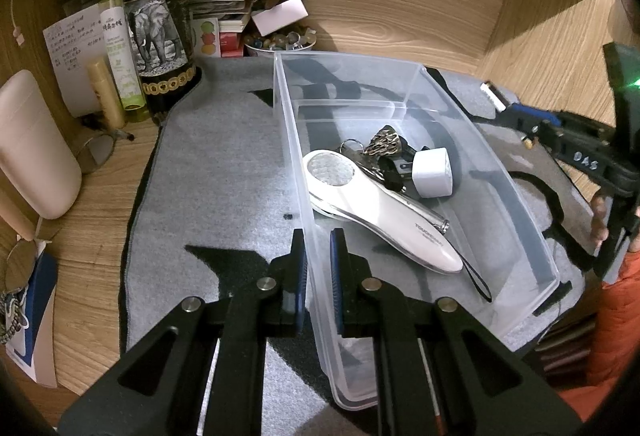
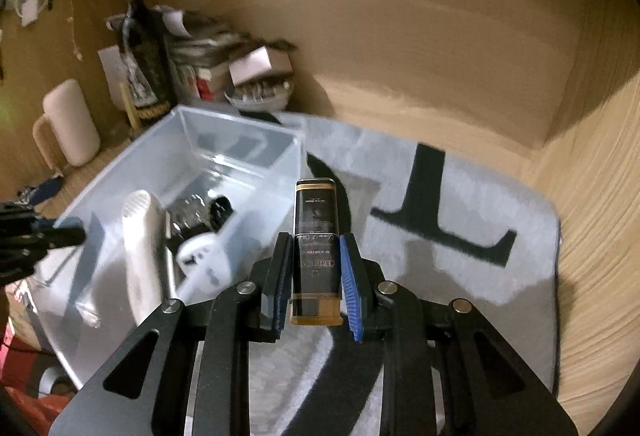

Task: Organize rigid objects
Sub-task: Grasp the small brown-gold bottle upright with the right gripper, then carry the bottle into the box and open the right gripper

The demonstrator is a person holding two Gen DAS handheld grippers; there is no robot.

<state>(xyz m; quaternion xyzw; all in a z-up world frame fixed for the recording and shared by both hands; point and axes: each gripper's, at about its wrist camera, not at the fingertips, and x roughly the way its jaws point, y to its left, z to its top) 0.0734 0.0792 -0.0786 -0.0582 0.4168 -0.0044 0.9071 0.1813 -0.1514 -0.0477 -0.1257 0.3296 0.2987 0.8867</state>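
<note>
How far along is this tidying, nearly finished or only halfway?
Well along, it seems. Done: a white handheld device, a bunch of keys and a white plug adapter already lie in the clear plastic bin. In hand: the left gripper pinches the bin's wall, and the right gripper holds a small black-and-gold box not yet in the bin. Left: putting that box in.

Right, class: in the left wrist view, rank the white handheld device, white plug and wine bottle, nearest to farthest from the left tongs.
1. White handheld device, in the clear bin, just ahead-right.
2. White plug, deeper in the bin.
3. Wine bottle, far back-left.
</note>
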